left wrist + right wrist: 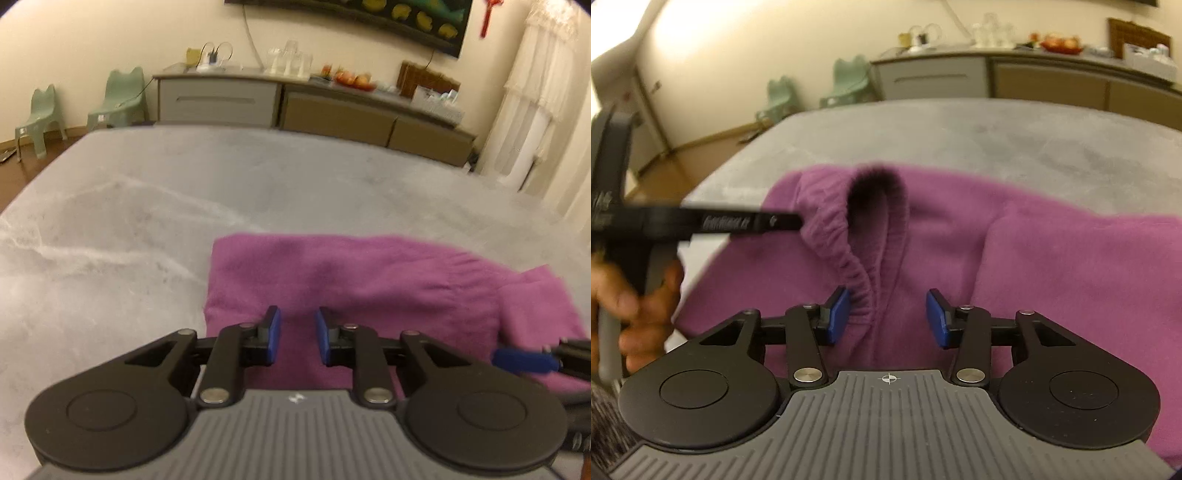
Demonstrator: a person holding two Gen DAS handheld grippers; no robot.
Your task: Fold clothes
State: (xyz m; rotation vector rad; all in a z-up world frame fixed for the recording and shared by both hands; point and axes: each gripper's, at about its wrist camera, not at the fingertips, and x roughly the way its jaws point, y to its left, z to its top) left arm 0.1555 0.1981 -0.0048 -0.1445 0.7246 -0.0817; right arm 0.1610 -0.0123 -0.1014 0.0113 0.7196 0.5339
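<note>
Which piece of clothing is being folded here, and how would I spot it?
Look at the big grey bed. Near its front edge lies a purple fleece garment, just ahead of both open grippers. It is the only clothing there, and its gathered elastic cuff stands out.

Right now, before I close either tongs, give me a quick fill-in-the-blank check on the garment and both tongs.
1. The fleece garment is coloured ____.
2. The right tongs have their jaws ____, with the elastic waistband by the left pad.
3. The left tongs hold ____ between their pads.
4. The garment lies on a ____ bed cover.

Missing words: purple; open; nothing; grey
</note>
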